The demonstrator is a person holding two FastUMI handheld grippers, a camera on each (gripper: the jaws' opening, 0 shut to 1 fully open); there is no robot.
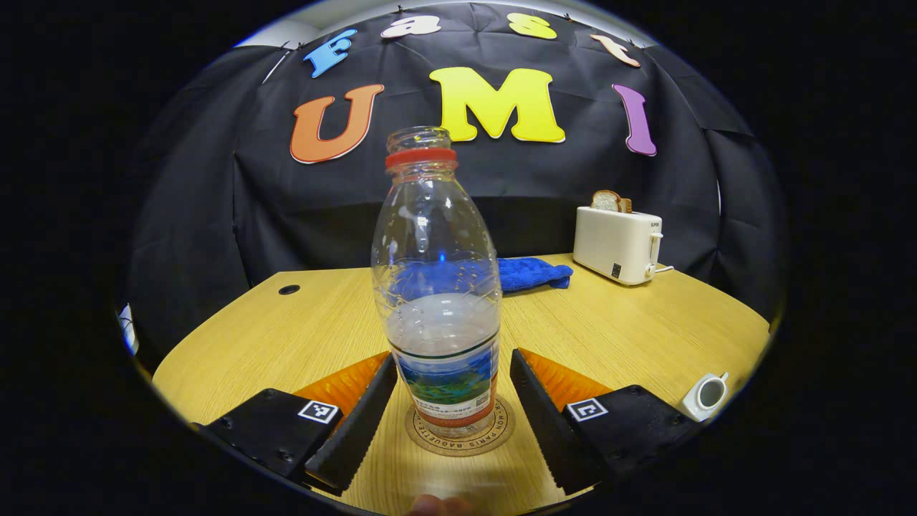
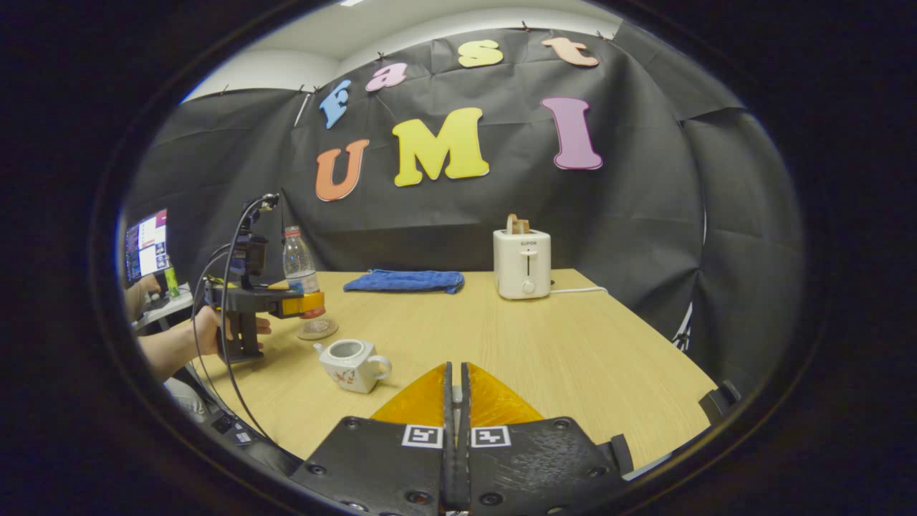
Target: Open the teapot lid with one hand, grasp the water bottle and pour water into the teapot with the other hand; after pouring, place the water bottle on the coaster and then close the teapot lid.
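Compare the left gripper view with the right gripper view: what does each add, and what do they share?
Left gripper view: the left gripper open around the water bottle, a cable hole. Right gripper view: a monitor, a hand gripping that tool, the right gripper shut. Shared: bottle on coaster, lidless teapot, toaster, blue cloth.

light: bright, even — overhead | shadows: soft | focus: sharp | edges: strong fisheye bending

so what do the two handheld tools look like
Each tool has a black body with a square black-and-white marker tile behind each finger. The right tool shows screw heads along its body. Seen from the right gripper view, the left tool has a black pistol-style handle, a camera mast on top and looping black cables.
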